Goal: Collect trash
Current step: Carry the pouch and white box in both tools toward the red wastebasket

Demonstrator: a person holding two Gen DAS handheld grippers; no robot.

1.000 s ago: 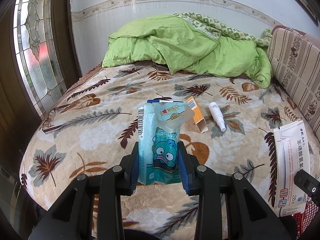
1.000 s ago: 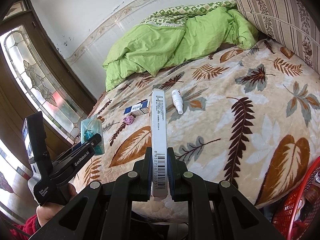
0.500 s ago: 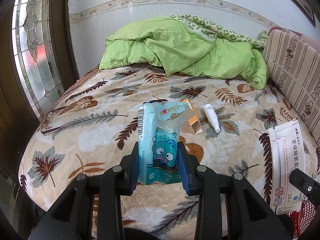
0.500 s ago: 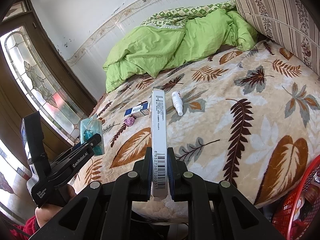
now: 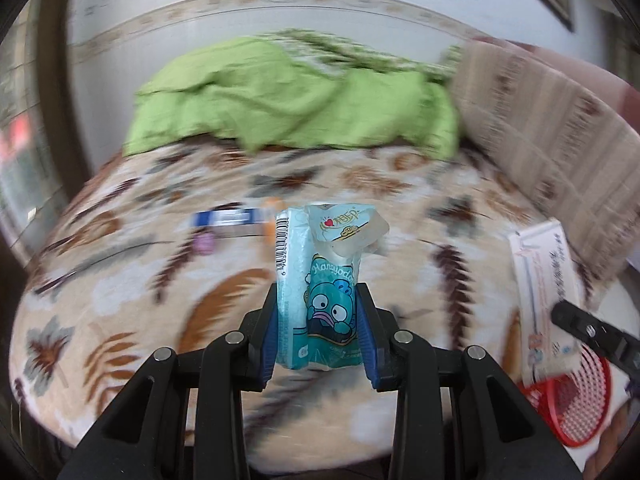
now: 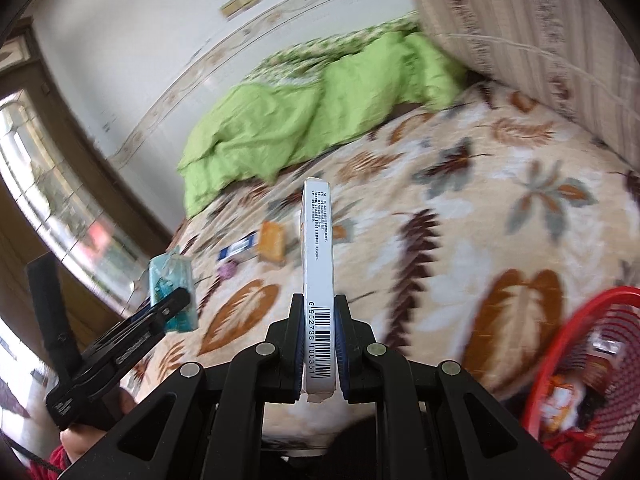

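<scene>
My left gripper (image 5: 320, 320) is shut on a teal cartoon snack packet (image 5: 322, 280), held upright above the bed. The same packet (image 6: 172, 296) and the left gripper (image 6: 160, 312) show at the left of the right wrist view. My right gripper (image 6: 319, 340) is shut on a flat white medicine box (image 6: 318, 264), held edge-on with its barcode facing me; the box (image 5: 548, 296) also appears at the right of the left wrist view. A red mesh basket (image 6: 576, 360) stands at the lower right beside the bed, with rubbish in it. The basket (image 5: 580, 396) lies under the white box.
On the leaf-patterned bedspread (image 5: 120, 280) lie a blue and white box (image 5: 224, 218), an orange box (image 6: 272, 240) and a small purple scrap (image 5: 204, 242). A green quilt (image 5: 288, 112) is heaped at the far end, and a striped cushion (image 6: 540, 40) lines the right side.
Both views have swung right and now blur with motion. The red basket has come further into view at the lower right. Both grips are unchanged.
</scene>
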